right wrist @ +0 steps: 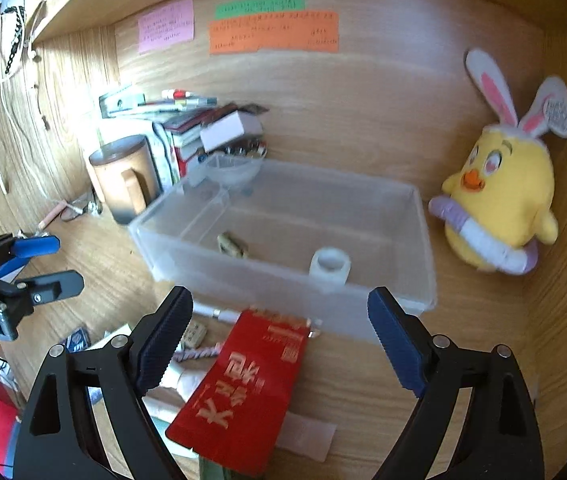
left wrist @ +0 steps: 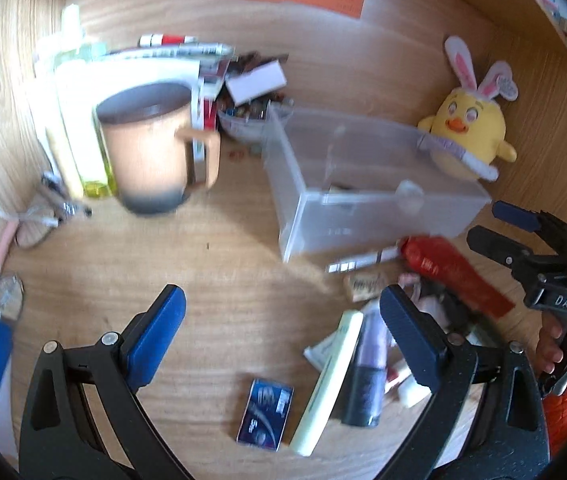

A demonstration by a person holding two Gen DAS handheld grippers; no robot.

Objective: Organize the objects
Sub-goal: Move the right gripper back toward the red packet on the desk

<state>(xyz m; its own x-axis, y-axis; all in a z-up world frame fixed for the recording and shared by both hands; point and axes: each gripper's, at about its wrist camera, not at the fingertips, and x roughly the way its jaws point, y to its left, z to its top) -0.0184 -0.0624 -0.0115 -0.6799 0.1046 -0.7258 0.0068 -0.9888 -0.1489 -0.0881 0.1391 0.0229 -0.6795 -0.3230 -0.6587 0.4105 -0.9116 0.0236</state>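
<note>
My left gripper (left wrist: pixel 283 300) is open over bare desk, with nothing between its pads. Below it lie a blue card (left wrist: pixel 265 414), a pale green tube (left wrist: pixel 329 380) and a purple bottle (left wrist: pixel 367 364). A red packet (left wrist: pixel 455 276) and a pen (left wrist: pixel 363 262) lie in front of the clear plastic box (left wrist: pixel 363 220). My right gripper (right wrist: pixel 279 300) is open above the red packet (right wrist: pixel 243 392), its pads apart from it. The clear box (right wrist: pixel 419 240) behind holds a white ring (right wrist: pixel 329 266) and a small folded item (right wrist: pixel 231 245).
A tan mug (left wrist: pixel 151 156) stands left of the box, before a stack of books (right wrist: pixel 187 136). A yellow plush chick (right wrist: pixel 499 200) leans at the right wall. Cables and glasses (left wrist: pixel 35 224) lie far left. Each gripper shows in the other's view: right gripper (left wrist: pixel 495 228), left gripper (right wrist: pixel 63 262).
</note>
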